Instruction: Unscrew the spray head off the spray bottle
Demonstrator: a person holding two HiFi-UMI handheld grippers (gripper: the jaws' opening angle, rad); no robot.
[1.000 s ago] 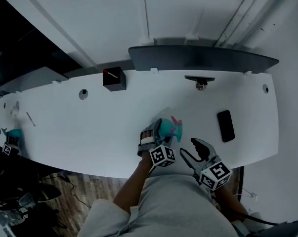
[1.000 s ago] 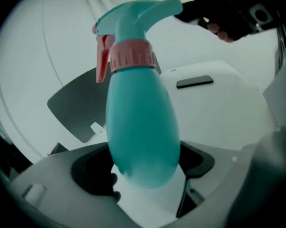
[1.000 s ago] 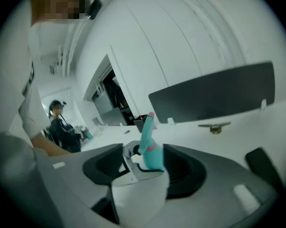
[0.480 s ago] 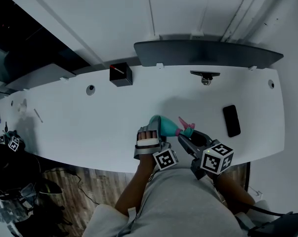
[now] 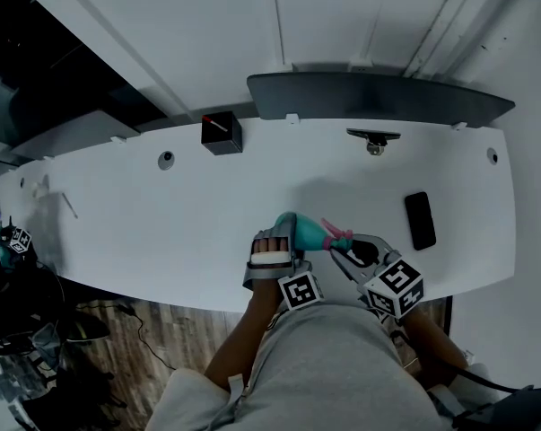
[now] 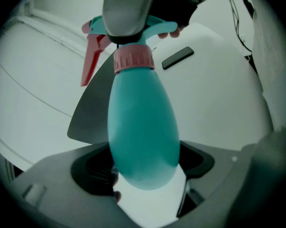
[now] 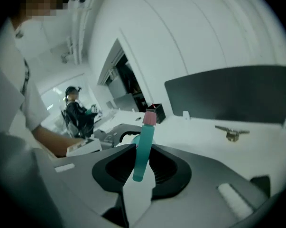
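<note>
Teal spray bottle (image 5: 292, 230) is held off the white desk (image 5: 162, 223) near its front edge, lying roughly sideways with the spray head (image 5: 335, 238) toward the person's right. Left gripper (image 5: 277, 242) has its jaws set wide, clamped round the fat lower body. Right gripper (image 5: 349, 251) jaws have just been closing with the teal top of the spray head between them, and the pads look pressed on it. The pink nozzle (image 7: 149, 118) pokes past the tips. Pink collar (image 6: 133, 61) looks seated on the neck with no gap, so the unscrewing is probably only starting. Step in hand: twist the head off. Left must stop the body rolling, since smooth rounded plastic may slip. Right should turn about the bottle's long axis without levering sideways. The grip is on the head's top, not the collar, so watch that the collar turns too. Red trigger (image 6: 90, 56) is clear of the jaws, so avoid squeezing it. Phone (image 5: 420, 220) lies well apart, to the right.
</note>
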